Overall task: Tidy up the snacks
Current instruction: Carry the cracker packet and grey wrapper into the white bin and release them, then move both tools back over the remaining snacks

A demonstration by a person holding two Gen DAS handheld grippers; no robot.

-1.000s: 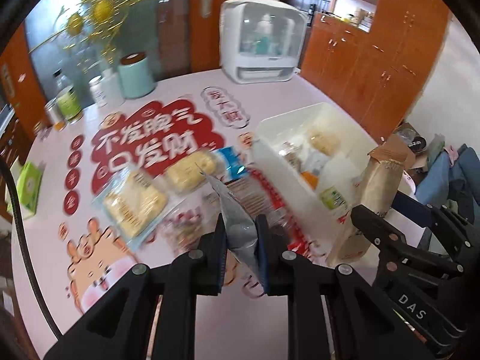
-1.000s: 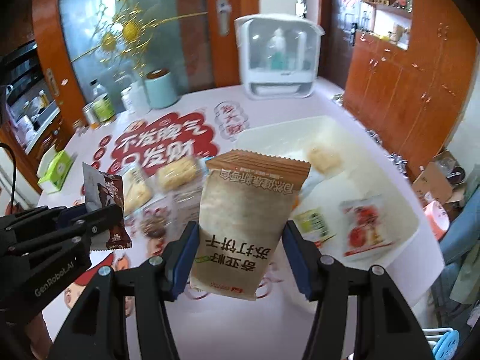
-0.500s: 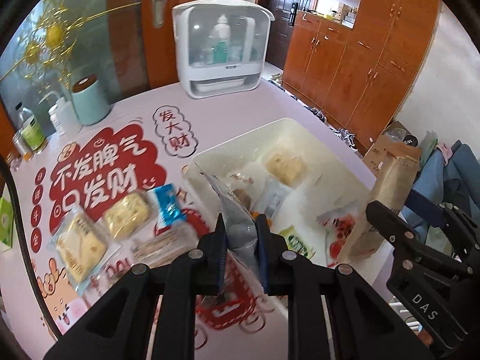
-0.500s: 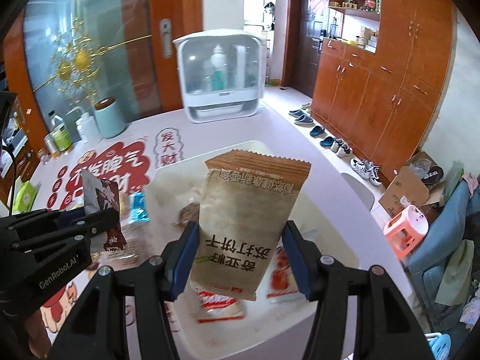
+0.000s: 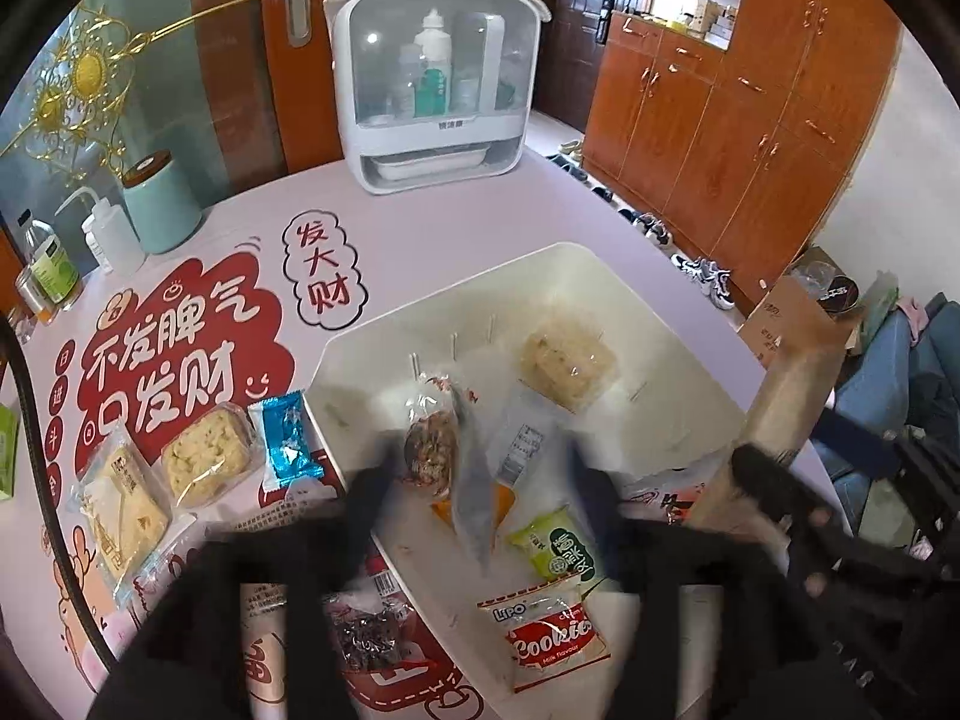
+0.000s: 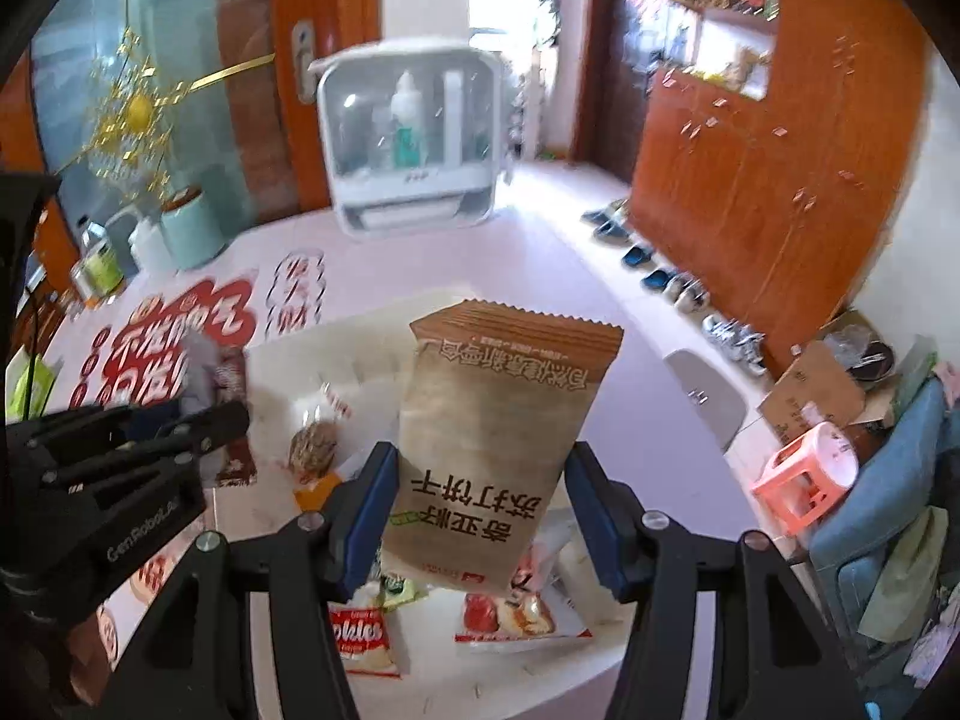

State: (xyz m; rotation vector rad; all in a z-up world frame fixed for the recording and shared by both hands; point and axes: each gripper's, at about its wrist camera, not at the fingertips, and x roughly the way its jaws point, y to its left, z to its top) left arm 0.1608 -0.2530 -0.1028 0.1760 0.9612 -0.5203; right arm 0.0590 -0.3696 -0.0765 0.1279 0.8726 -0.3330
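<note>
My left gripper (image 5: 480,480) is blurred with its jaws spread wide. A thin grey snack packet (image 5: 474,498) hangs between them over the white bin (image 5: 684,348), touching neither finger. The bin holds several snacks, among them a Lipo cookies pack (image 5: 549,639) and a rice cake (image 5: 567,360). My right gripper (image 6: 483,510) is shut on a brown soda-cracker pack (image 6: 492,444), held upright above the bin (image 6: 372,354). The left gripper shows at the left of the right wrist view (image 6: 180,432).
On the pink table left of the bin lie wrapped cakes (image 5: 207,456), a blue candy packet (image 5: 288,444) and dark snack packs (image 5: 366,636). A white sterilizer cabinet (image 5: 432,78) and a teal canister (image 5: 159,204) stand at the back. The table edge is on the right.
Both grippers moved right over the bin. My left gripper's jaws opened and let go of the grey packet. My right gripper still holds the cracker pack.
</note>
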